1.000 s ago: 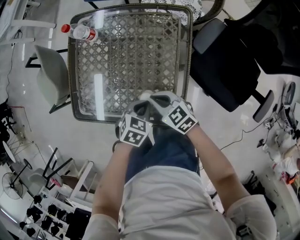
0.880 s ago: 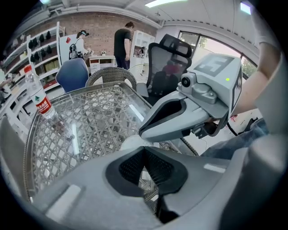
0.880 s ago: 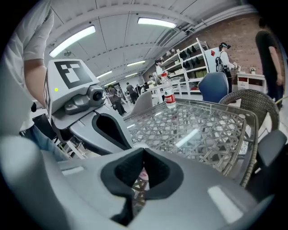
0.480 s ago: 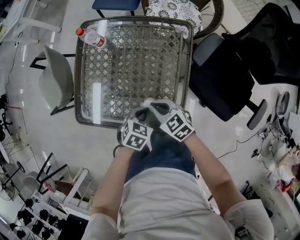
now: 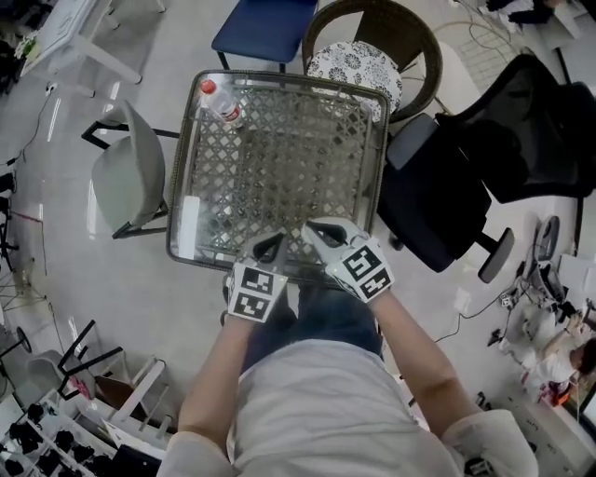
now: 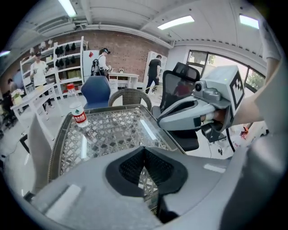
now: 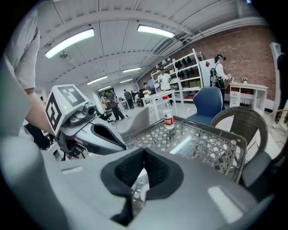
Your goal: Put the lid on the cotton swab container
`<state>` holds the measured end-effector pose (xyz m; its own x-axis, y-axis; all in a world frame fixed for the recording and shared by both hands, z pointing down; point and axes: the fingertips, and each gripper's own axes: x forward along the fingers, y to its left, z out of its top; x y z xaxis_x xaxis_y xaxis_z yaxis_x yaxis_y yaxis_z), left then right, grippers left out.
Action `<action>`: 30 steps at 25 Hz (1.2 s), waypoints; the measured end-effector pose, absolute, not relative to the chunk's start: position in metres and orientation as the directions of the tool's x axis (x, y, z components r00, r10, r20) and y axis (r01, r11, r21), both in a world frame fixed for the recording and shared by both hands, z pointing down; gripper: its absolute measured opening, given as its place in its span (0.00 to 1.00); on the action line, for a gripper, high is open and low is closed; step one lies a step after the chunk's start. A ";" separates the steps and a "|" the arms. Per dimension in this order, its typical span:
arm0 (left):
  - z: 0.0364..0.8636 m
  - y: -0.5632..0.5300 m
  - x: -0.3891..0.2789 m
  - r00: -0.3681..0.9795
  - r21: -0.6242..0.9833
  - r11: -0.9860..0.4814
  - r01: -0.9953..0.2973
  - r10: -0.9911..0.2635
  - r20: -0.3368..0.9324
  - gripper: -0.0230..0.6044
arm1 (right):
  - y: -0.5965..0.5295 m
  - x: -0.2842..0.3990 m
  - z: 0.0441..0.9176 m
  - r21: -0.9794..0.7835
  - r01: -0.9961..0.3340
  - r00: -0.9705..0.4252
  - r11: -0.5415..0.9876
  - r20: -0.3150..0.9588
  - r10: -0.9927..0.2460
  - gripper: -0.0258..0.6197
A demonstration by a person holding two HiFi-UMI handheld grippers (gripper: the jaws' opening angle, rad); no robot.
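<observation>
The left gripper (image 5: 269, 244) and the right gripper (image 5: 319, 229) hang side by side over the near edge of the square glass-topped bench of brown woven lattice (image 5: 279, 177), marker cubes turned up to the head view. From above the jaws are too small to read, but each gripper view looks straight along them; the left jaws meet at their tips with nothing between the dark ribbed pads, and the right jaws are likewise closed on nothing.

A clear plastic bottle with a red cap and red label (image 5: 223, 101) stands at the bench's far left corner, well apart from both grippers.

Only the head view shows the seats around the bench: a pale grey chair (image 5: 126, 177) at the left; a blue chair (image 5: 261, 28) and a round wicker chair with a patterned cushion (image 5: 358, 61) at the far side; a black office chair (image 5: 433, 205) at the right. Only the gripper views show white shelving (image 6: 67, 54) against a brick wall (image 6: 128, 49).

None of the views lets me tell where the cotton swab container and its lid are.
</observation>
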<state>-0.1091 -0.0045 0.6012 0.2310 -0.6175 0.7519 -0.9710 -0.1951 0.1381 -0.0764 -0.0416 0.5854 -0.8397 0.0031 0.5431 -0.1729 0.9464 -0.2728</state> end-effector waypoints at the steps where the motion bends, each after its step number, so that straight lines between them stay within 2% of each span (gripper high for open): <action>1: 0.591 -0.004 -0.116 0.224 0.142 -0.178 -0.974 -0.639 0.736 0.05 | -0.043 -0.079 0.577 -0.271 -0.183 -0.843 0.945 0.539 -0.009 0.04; 7: 0.522 -0.005 -0.152 0.185 0.129 -0.133 -0.983 -0.754 0.631 0.05 | -0.048 -0.097 0.518 -0.241 -0.216 -0.858 0.946 0.510 -0.066 0.04; 15: 0.436 -0.008 -0.192 0.155 0.111 -0.114 -0.987 -0.854 0.498 0.05 | -0.056 -0.115 0.430 -0.213 -0.238 -0.911 0.947 0.388 -0.142 0.04; 24: 0.340 -0.010 -0.220 0.144 0.133 -0.107 -0.985 -0.939 0.311 0.05 | -0.054 -0.115 0.335 -0.121 -0.265 -0.933 0.957 0.284 -0.223 0.04; 30: 0.300 -0.015 -0.223 0.149 0.093 -0.131 -0.987 -0.963 0.223 0.05 | -0.055 -0.102 0.295 -0.083 -0.307 -0.935 0.948 0.215 -0.283 0.04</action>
<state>-0.2229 -0.0145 0.2997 0.1494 -0.9632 0.2233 -0.9869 -0.1315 0.0933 -0.1015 -0.0547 0.2954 -0.9346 -0.2833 0.2153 -0.3066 0.9482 -0.0832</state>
